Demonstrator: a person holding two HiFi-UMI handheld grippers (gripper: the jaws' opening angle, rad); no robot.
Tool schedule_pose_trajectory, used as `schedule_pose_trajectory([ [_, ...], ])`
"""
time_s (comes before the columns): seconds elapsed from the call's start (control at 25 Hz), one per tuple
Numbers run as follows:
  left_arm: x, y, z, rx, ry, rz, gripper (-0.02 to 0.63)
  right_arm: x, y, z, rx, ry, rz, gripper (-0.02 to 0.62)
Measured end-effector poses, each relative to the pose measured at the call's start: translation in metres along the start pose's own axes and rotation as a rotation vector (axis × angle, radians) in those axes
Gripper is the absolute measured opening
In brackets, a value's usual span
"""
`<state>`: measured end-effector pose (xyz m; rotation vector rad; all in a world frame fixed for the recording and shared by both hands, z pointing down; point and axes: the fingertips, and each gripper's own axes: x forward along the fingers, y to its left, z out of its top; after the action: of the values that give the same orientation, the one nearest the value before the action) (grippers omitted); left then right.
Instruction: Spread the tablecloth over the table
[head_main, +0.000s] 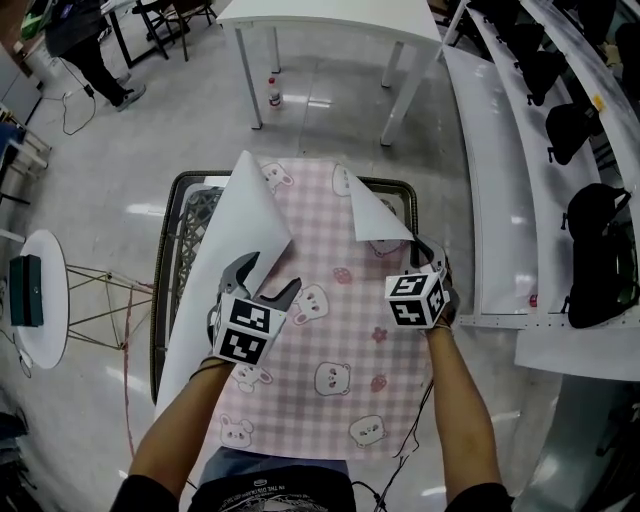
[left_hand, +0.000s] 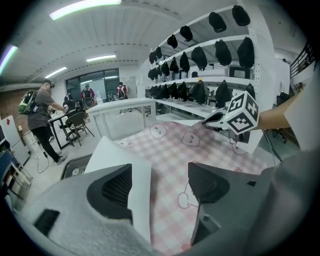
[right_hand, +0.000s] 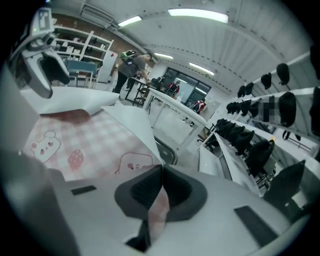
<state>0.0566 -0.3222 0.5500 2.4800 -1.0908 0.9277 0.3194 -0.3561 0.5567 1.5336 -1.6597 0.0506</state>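
Tablecloth (head_main: 340, 330): pink check with bear prints. It lies on the dark-framed table (head_main: 170, 260), and its long axis runs straight away from the person. The near short edge hangs off the table's front, at the person's body. The far short edge points toward the white table (head_main: 330, 20) across the floor.

Both far corners are turned back, white underside up. The left flap (head_main: 245, 215) is large and folds diagonally toward the centre. The right flap (head_main: 375, 210) is smaller. The table's mesh surface shows past the left flap.

Left gripper (head_main: 270, 275): over the left half of the cloth, at the lower edge of the left flap, pointing forward and down. Its own view shows the fingers spread wide. The flap's white edge and the pink check show in the gap beneath them, with neither pad pressing on the cloth.

Right gripper (head_main: 430, 258): at the cloth's right long edge, just below the right flap. Its own view shows the fingers pressed together, pinching a thin fold of pink check that stands upright between the pads.

The two grippers are roughly level with each other and well apart.

Surroundings: a bottle (head_main: 273, 92) stands on the floor by the white table, and shelves (head_main: 590, 250) with dark bags run along the right.
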Motion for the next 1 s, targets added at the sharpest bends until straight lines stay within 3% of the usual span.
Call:
schedule_pose_trajectory([
  [0.44,0.017,0.005,0.010,0.017,0.017,0.003,0.360,0.040,-0.023,-0.020,0.244,0.057,0.017,0.011],
  [0.76,0.025,0.018,0.009,0.017,0.041,0.025,0.360,0.064,-0.035,-0.036,0.267,0.102,-0.010,0.014],
  [0.88,0.027,0.020,0.005,0.017,0.048,0.028,0.360,0.066,-0.037,-0.036,0.268,0.095,-0.027,0.044],
  [1.0,0.025,0.021,0.002,0.017,0.052,0.032,0.360,0.064,-0.035,-0.032,0.282,0.089,-0.022,0.130],
])
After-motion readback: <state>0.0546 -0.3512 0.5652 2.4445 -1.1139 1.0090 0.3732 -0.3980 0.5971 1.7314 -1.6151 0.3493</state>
